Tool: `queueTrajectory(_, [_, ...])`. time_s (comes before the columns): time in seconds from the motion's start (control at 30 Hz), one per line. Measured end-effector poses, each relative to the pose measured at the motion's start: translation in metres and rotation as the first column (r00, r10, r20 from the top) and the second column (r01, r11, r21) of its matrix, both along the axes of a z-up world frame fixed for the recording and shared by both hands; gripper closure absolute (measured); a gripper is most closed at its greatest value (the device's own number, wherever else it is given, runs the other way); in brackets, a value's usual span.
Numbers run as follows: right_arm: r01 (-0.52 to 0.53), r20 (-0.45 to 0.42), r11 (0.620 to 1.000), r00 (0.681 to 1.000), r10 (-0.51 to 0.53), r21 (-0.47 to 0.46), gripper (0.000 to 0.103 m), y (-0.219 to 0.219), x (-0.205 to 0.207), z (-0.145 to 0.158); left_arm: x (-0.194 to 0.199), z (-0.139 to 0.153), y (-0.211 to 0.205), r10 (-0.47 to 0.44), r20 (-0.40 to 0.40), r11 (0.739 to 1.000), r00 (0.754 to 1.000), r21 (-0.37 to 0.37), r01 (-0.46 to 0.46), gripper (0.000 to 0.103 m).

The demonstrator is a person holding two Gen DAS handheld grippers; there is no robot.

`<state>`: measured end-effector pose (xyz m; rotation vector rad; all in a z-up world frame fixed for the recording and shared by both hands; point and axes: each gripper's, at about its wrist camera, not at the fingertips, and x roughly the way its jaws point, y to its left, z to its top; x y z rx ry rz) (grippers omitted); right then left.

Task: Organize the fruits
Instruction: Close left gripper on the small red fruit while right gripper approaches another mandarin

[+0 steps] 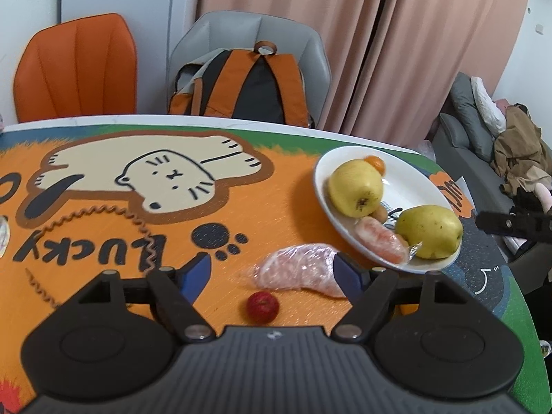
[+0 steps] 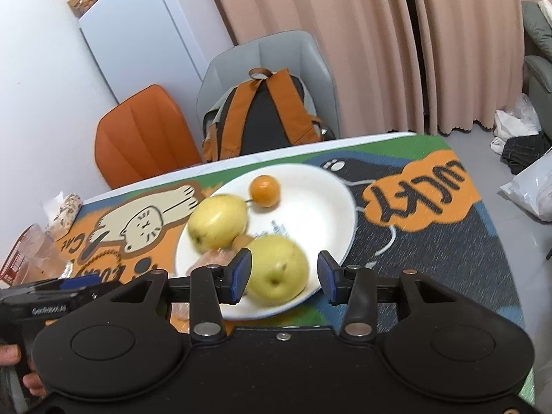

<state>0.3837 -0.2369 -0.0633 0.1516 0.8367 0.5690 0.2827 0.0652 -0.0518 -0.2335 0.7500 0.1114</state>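
A white plate (image 1: 424,186) (image 2: 317,200) on the cartoon table mat holds two yellow-green pears (image 1: 355,188) (image 1: 429,231) (image 2: 219,220) (image 2: 277,269), a small orange (image 1: 375,164) (image 2: 265,190), a small brown fruit (image 2: 242,241) and a wrapped peeled citrus piece (image 1: 381,239). Another wrapped citrus piece (image 1: 298,270) and a small red fruit (image 1: 263,306) lie on the mat. My left gripper (image 1: 272,270) is open around the wrapped piece, above the red fruit. My right gripper (image 2: 284,276) is open around the near pear on the plate.
An orange chair (image 1: 77,69) and a grey chair with an orange-black backpack (image 1: 246,82) stand behind the table. A red basket and plastic bags (image 2: 31,255) sit at the table's left. The table edge curves near the plate (image 1: 490,276).
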Motion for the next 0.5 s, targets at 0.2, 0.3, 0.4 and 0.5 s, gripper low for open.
queueTrajectory(0.2, [-0.020,-0.014,1.000,1.000,0.020,-0.006,0.050,0.006,-0.026,-0.006,-0.013,-0.002,0.010,0.019,0.000,1.000,1.000,-0.014,-0.019,0.027])
queueTrajectory(0.3, [-0.030,-0.022,0.999,0.999,0.030,-0.018,0.050,0.009,-0.035,-0.011,-0.019,-0.004,0.013,0.021,0.002,1.000,1.000,-0.016,-0.021,0.027])
queueTrajectory(0.4, [-0.040,-0.038,0.999,0.998,0.040,-0.019,0.050,0.014,-0.043,-0.016,-0.025,-0.004,0.013,0.019,0.005,1.000,1.000,-0.011,-0.019,0.027])
queueTrajectory(0.5, [-0.051,-0.048,0.998,0.998,0.050,-0.020,0.050,0.019,-0.050,-0.018,-0.030,-0.005,0.014,0.013,0.009,1.000,1.000,-0.014,-0.013,0.027])
